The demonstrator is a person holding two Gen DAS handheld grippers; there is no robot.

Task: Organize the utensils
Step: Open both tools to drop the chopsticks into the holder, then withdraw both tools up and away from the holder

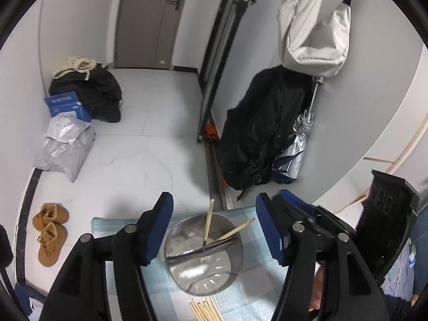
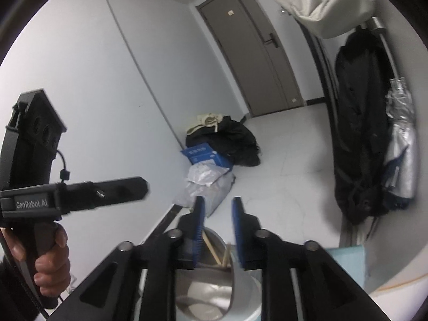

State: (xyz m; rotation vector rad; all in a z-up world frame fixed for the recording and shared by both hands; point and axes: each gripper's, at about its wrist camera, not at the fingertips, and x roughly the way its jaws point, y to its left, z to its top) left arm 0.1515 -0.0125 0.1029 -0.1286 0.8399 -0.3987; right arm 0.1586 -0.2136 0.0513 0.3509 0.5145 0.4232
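A round steel utensil holder (image 1: 214, 275) with a divider stands on a pale blue checked cloth (image 1: 256, 270). Two wooden chopsticks (image 1: 207, 227) lean in its far compartment. Several more chopsticks (image 1: 204, 311) lie flat on the cloth in front of it. My left gripper (image 1: 215, 200) is open above the holder, its blue pads wide on either side and nothing between them. In the right wrist view, my right gripper (image 2: 218, 206) hangs over the same holder (image 2: 203, 297) with a narrow gap between its pads. That gap is empty, and the chopsticks (image 2: 211, 248) show below it.
On the white floor lie brown shoes (image 1: 49, 234), grey parcels (image 1: 67, 147), a blue box (image 1: 68, 105) and a heap of black clothes (image 1: 99, 91). A black coat (image 1: 262, 133), a silver umbrella (image 1: 297, 147) and a white bag (image 1: 313, 29) hang at the right wall. A hand (image 2: 50, 264) holds the left gripper's handle.
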